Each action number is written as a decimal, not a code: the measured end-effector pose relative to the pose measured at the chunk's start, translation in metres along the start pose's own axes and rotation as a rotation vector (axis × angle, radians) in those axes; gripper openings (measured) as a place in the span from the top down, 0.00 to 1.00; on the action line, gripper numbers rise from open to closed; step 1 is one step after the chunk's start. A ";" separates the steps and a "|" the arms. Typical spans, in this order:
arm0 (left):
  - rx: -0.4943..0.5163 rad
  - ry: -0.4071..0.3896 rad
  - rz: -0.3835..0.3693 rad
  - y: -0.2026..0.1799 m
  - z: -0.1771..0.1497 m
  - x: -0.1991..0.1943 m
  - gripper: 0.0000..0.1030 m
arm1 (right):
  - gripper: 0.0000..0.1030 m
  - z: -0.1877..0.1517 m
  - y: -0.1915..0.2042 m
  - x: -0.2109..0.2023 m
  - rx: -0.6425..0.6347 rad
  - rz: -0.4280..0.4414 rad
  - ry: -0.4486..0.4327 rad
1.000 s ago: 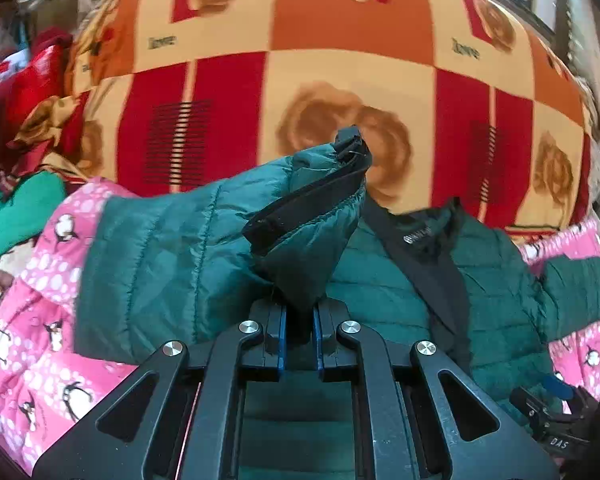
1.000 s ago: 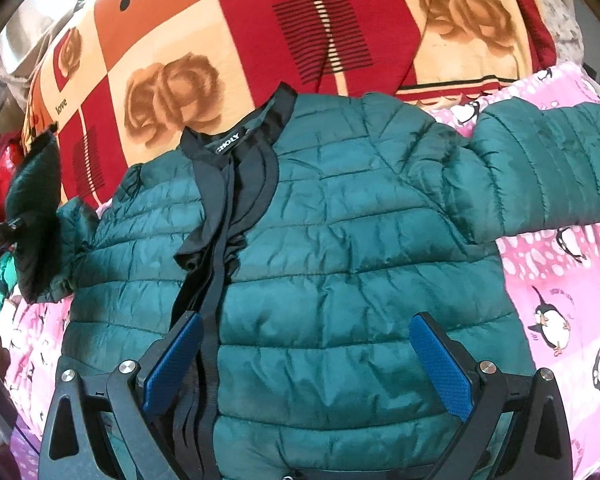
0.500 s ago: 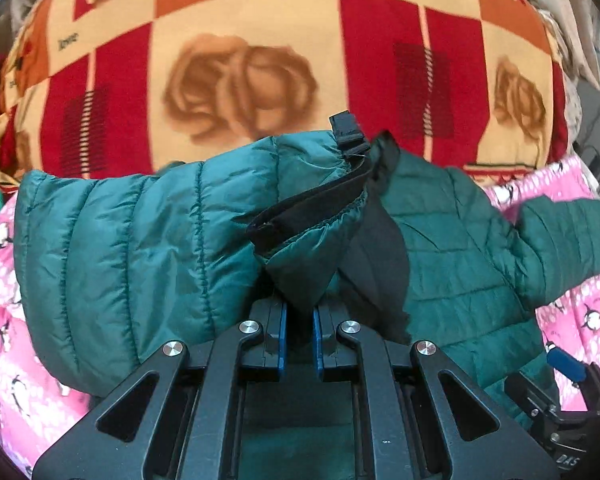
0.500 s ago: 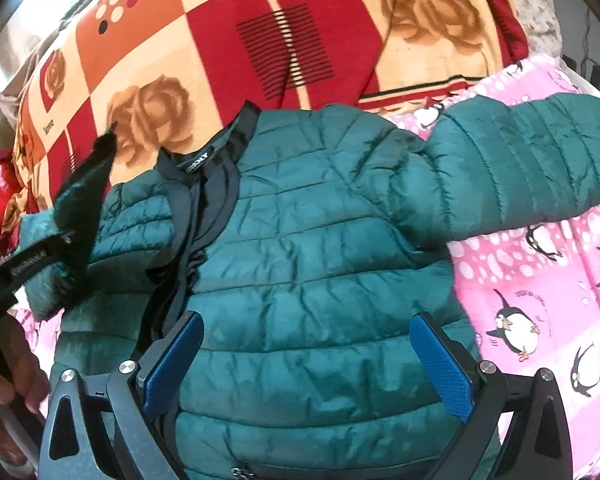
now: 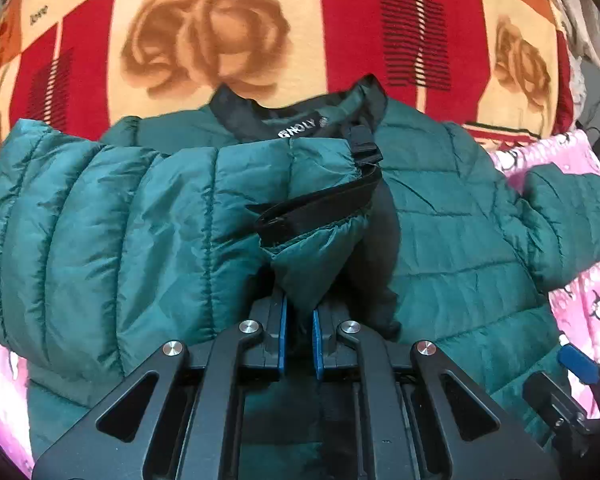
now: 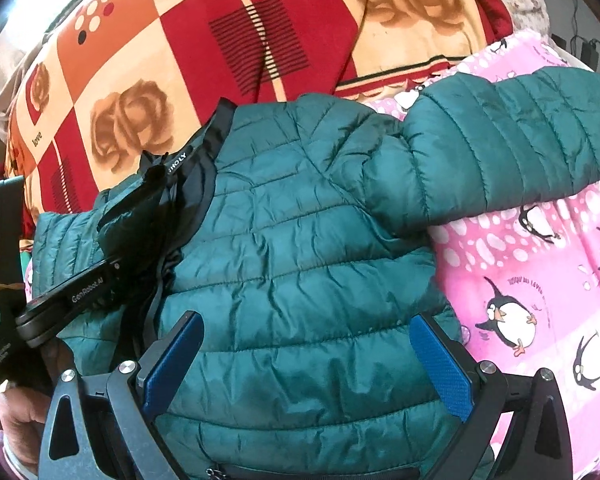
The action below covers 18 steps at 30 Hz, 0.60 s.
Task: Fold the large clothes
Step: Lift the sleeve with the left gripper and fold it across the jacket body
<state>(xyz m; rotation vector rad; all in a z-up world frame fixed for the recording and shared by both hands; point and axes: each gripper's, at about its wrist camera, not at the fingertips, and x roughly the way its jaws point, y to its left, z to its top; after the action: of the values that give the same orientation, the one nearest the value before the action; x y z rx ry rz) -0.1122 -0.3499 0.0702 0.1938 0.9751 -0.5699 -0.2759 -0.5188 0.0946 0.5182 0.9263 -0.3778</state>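
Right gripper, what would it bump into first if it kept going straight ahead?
Probably the green puffer jacket. The right gripper is open, and the jacket's quilted front lies right ahead between its fingers, though depth is hard to judge.

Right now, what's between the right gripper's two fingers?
In the right wrist view, the open right gripper has the green jacket lying between its fingers: quilted front panel only, not pinched. The left gripper holds the sleeve cuff.

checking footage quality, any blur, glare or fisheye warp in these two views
Left wrist: sharp centre, jacket well lit, blanket bulges from fisheye, corners black. Right wrist: even light, sheen but no glare on the jacket, left tongs in shadow, edges vignetted.
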 end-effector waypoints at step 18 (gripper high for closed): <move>-0.091 -0.152 0.060 0.115 -0.021 -0.115 0.34 | 0.00 0.026 0.060 0.000 -0.093 0.177 0.012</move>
<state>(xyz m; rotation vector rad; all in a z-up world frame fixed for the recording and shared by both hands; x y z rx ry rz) -0.1144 -0.2028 0.1426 0.0970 0.8427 -0.4775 -0.2276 -0.4849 0.1231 0.5133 0.8976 -0.1704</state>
